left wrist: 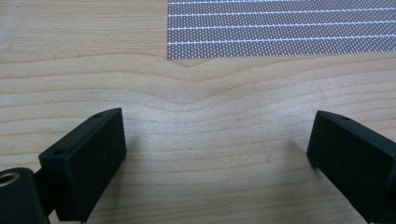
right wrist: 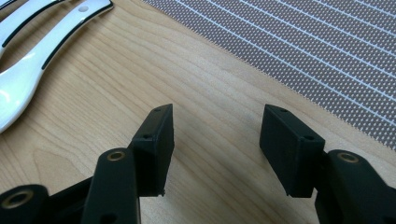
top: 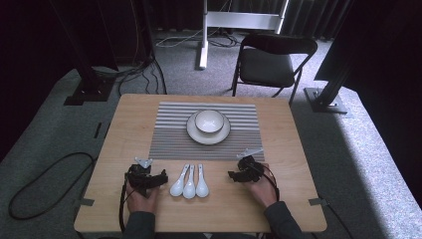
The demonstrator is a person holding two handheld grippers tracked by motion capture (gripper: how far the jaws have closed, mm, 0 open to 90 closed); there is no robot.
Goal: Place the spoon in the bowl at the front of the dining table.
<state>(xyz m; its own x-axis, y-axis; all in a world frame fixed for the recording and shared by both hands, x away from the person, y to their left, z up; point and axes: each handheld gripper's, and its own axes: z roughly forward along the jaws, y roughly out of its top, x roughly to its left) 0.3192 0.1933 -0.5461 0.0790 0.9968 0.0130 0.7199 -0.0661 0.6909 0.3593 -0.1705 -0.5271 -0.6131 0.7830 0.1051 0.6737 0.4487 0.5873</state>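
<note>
A light wooden table (top: 278,199) stands on grey carpet in a dark room, with a black folding chair (top: 271,62) beyond its far edge and cables trailing over the floor. A grey striped placemat (top: 169,134) lies on the far half of the table and carries a white plate (top: 191,132) with a bowl (top: 209,121) set in it.

The person's forearms are cut off at the bottom edge of the high view, and the spoon handles run off the top left corner of the right gripper view.

Three white spoons (top: 189,182) lie side by side on bare wood between the two grippers, nearer the left gripper (top: 160,179), just beside its tips, and apart from the right gripper (top: 233,175). Both grippers rest low over the table, each with its jaws spread wide and nothing between them; bare wood shows in both gaps.
</note>
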